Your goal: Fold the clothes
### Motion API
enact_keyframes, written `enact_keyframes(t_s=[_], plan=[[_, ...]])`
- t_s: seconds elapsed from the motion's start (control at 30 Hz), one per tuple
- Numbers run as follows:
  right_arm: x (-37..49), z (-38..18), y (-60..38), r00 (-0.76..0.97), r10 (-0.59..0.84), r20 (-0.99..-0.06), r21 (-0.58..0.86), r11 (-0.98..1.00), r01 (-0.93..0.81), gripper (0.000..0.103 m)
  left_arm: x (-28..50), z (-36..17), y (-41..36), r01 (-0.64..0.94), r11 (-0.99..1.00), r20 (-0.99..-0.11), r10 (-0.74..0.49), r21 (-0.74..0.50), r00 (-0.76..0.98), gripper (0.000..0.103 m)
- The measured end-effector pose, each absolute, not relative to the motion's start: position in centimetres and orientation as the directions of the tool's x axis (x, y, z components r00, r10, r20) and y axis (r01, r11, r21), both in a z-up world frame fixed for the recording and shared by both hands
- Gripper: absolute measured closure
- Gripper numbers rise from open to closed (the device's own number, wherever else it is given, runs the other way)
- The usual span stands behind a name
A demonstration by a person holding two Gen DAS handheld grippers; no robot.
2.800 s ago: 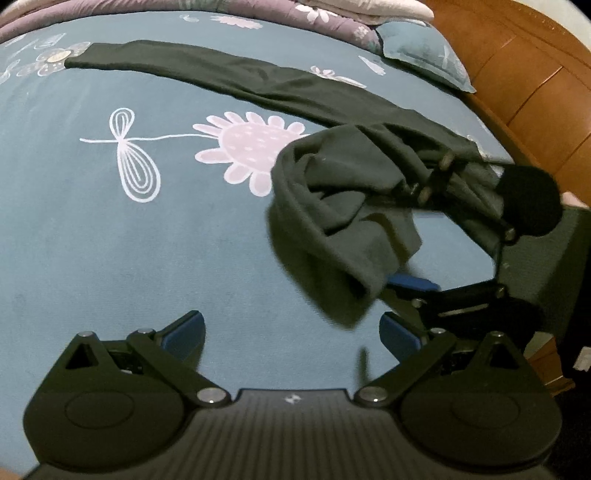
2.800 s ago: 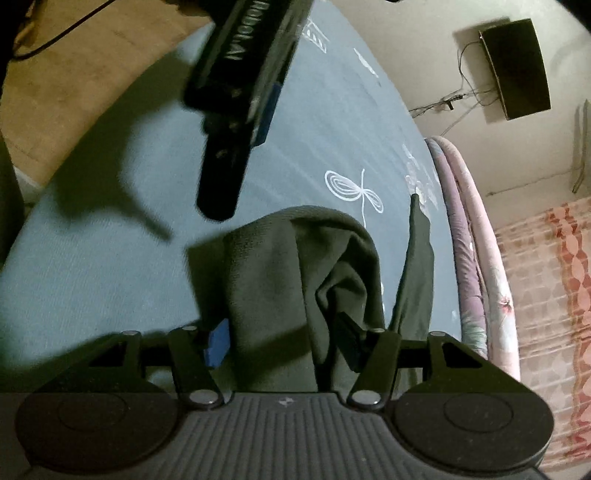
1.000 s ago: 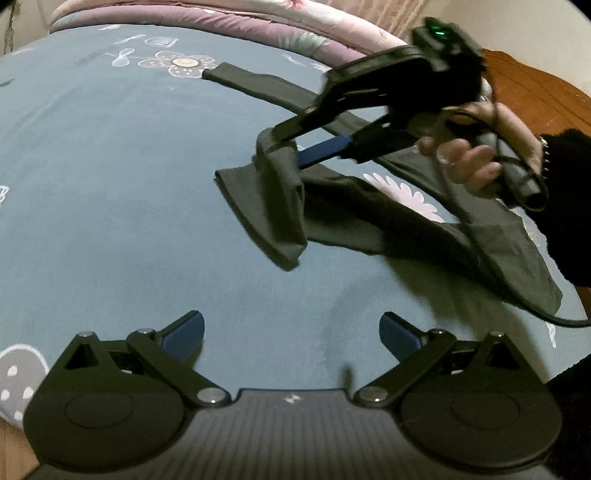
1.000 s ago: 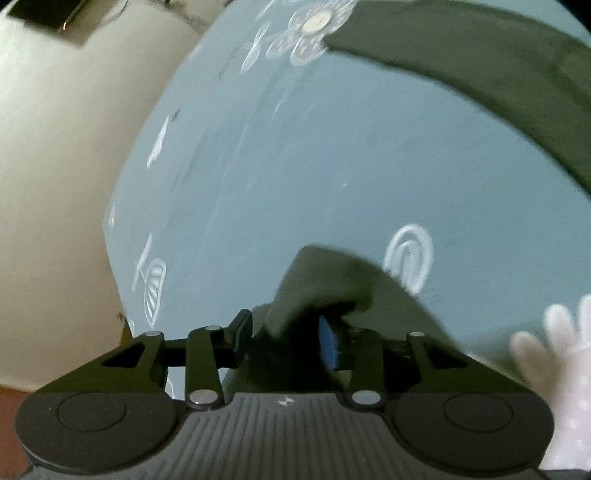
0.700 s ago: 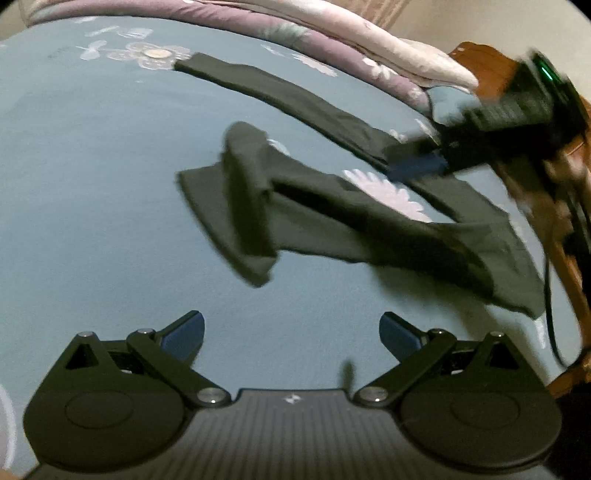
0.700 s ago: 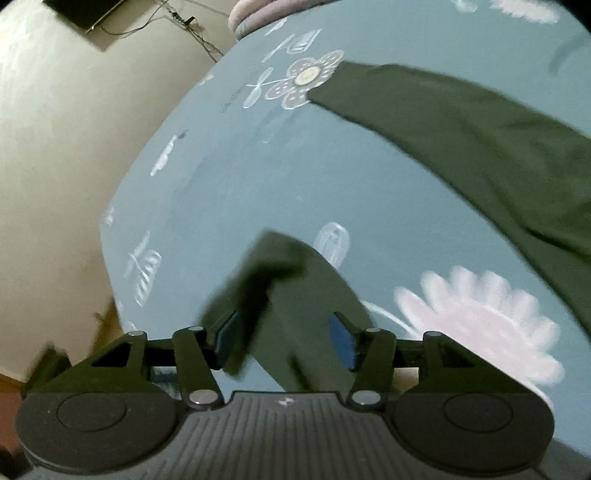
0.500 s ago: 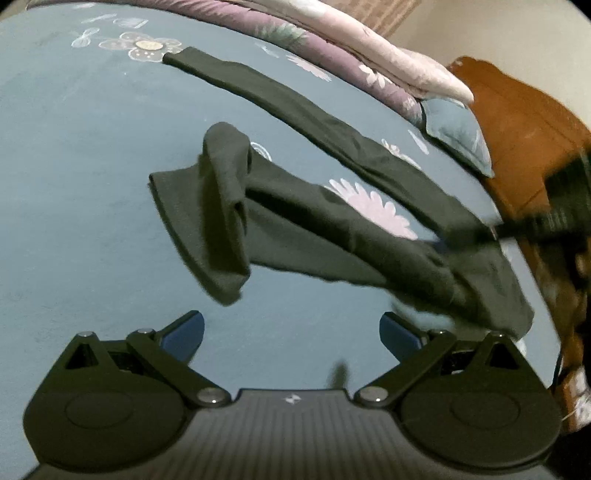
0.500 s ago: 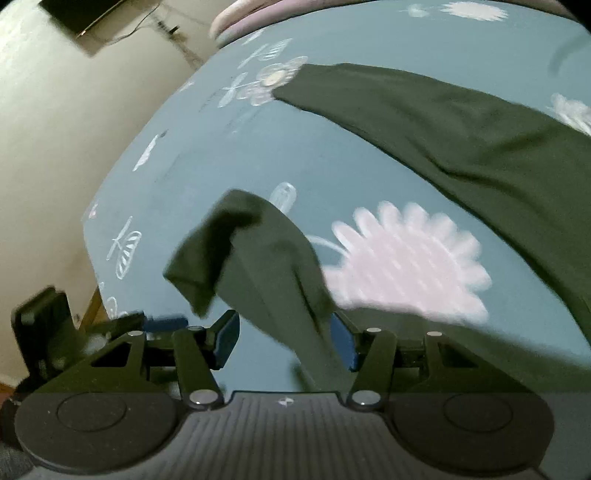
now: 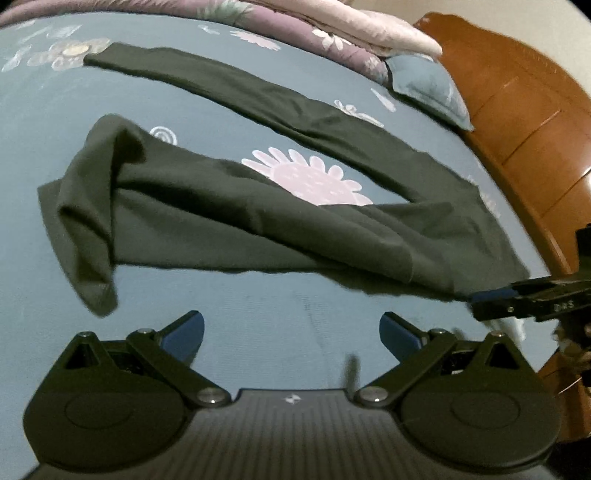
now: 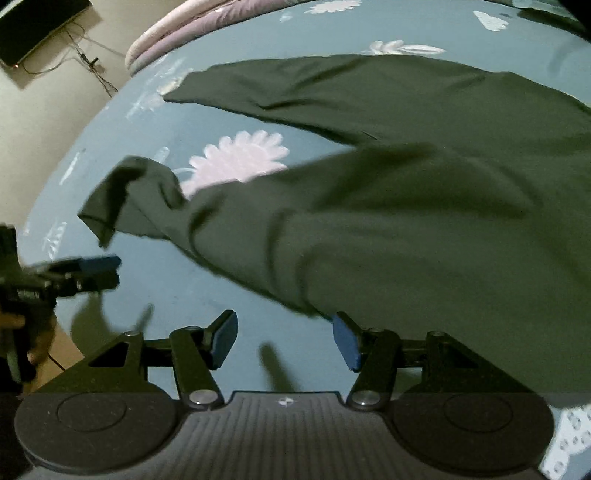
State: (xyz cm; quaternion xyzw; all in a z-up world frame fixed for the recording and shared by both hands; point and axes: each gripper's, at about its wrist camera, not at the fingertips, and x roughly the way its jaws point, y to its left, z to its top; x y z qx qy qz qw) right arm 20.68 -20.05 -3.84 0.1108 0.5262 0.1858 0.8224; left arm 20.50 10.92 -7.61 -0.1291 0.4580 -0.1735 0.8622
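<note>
1. Dark trousers (image 9: 258,221): lying spread on the blue flowered bedsheet (image 9: 258,325). One leg runs long and flat toward the far side of the bed; the nearer leg ends in a bunched, doubled-over cuff (image 9: 92,206) at the left of the left wrist view. A pink flower print shows on the sheet between the two legs.
2. Left gripper (image 9: 291,328): jaws spread wide, nothing between them, bare sheet beneath; near the trousers' lower edge but apart from it.
3. Right gripper (image 10: 284,339): jaws opening, only sheet between the blue pads. The right pad (image 10: 345,343) sits just beside the trousers' hem; contact cannot be judged.
4. Wooden headboard (image 9: 517,110): at the right edge of the bed.
5. Pillow (image 9: 424,85) and folded quilts (image 9: 332,33): stacked along the far side of the bed.
</note>
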Motion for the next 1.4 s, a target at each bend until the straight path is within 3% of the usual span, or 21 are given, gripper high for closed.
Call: enact_keyframes(t_s=[0.27, 0.5, 0.73, 0.9, 1.1, 1.27, 1.4], plan=[[19.6, -5.2, -22.2, 0.390, 0.468, -0.793, 0.441, 0.883, -0.162, 0.040, 20.6, -8.0, 12.7, 0.081, 0.871, -0.687, -0.437, -0.485, 0.580, 0.002], [19.5, -5.6, -23.1, 0.395, 0.496, -0.774, 0.477, 0.866, -0.152, 0.039, 19.2, -8.1, 16.1, -0.071, 0.894, -0.707, -0.299, -0.443, 0.641, 0.003], [19.7, -5.6, -23.2, 0.392, 0.507, -0.768, 0.491, 0.858, -0.148, 0.035, 19.1, -10.5, 20.8, -0.195, 0.630, -0.536, -0.411, -0.751, 0.737, 0.003], [19.6, -5.6, -23.0, 0.397, 0.497, -0.771, 0.492, 0.862, -0.122, 0.033, 18.8, -12.4, 20.9, -0.233, 0.419, -0.442, -0.520, -0.878, 0.731, 0.004], [20.0, -5.5, -22.3, 0.389, 0.485, -0.783, 0.472, 0.871, -0.135, 0.027, 20.6, -12.2, 19.7, -0.177, 0.463, -0.427, -0.519, -0.869, 0.740, 0.004], [20.1, -5.4, -21.9, 0.391, 0.469, -0.792, 0.451, 0.881, -0.143, 0.027, 21.0, -9.8, 21.5, -0.202, 0.641, -0.501, -0.327, -0.741, 0.802, 0.004], [20.0, -5.4, -21.8, 0.398, 0.464, -0.791, 0.448, 0.883, -0.141, 0.026, 20.2, -7.9, 25.8, -0.251, 0.676, -0.510, -0.213, -0.693, 0.834, 0.004]])
